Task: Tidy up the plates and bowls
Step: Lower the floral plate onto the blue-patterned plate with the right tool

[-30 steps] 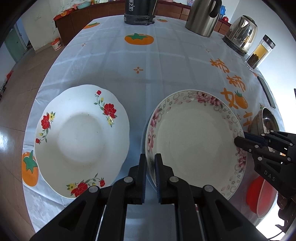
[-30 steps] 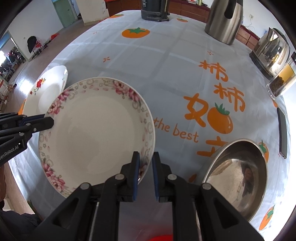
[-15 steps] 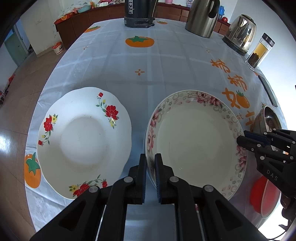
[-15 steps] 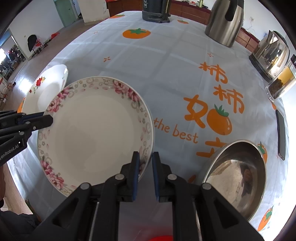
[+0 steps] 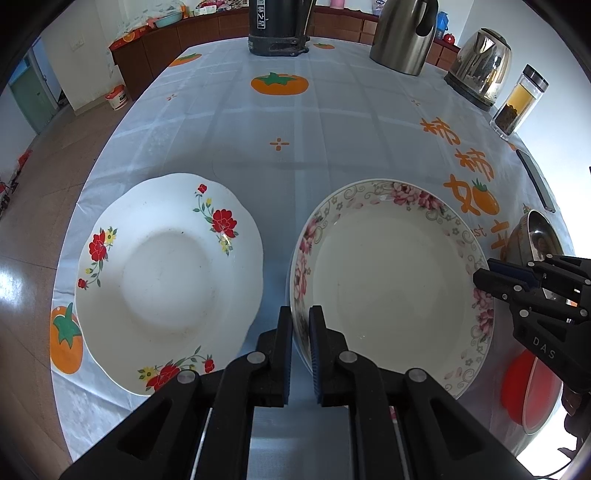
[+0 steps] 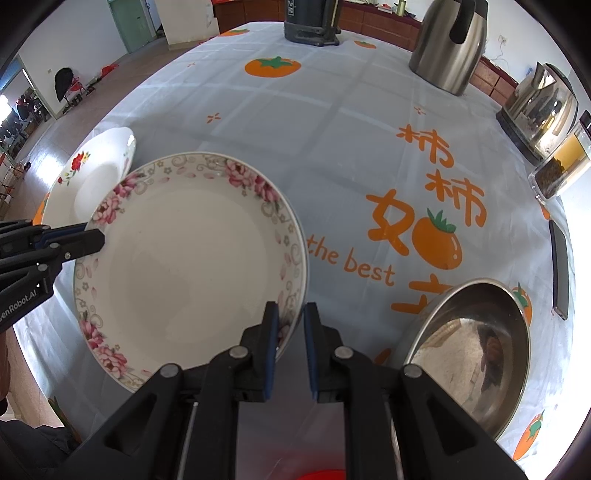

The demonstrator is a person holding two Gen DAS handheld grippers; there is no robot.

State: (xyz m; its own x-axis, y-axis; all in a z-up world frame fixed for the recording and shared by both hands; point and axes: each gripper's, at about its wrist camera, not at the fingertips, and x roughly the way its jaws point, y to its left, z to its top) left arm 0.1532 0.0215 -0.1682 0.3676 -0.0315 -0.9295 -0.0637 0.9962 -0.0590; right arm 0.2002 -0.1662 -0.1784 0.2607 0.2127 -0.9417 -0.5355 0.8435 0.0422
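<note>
A white plate with a pink flower rim (image 5: 391,280) (image 6: 192,266) is held between both grippers, apparently just above the cloth. My left gripper (image 5: 300,312) is shut on its left rim and shows from the side in the right wrist view (image 6: 94,238). My right gripper (image 6: 291,308) is shut on the opposite rim and shows at the plate's right edge in the left wrist view (image 5: 480,271). A scalloped white plate with red flowers (image 5: 166,280) (image 6: 92,173) lies on the table to the left, close beside the held plate.
A steel bowl (image 6: 472,354) (image 5: 535,236) sits right of the held plate, a red bowl (image 5: 528,387) nearer me. At the far side stand a black appliance (image 5: 277,26), two steel kettles (image 5: 402,33) and a glass jar (image 5: 517,99). A phone (image 6: 559,273) lies at the right edge.
</note>
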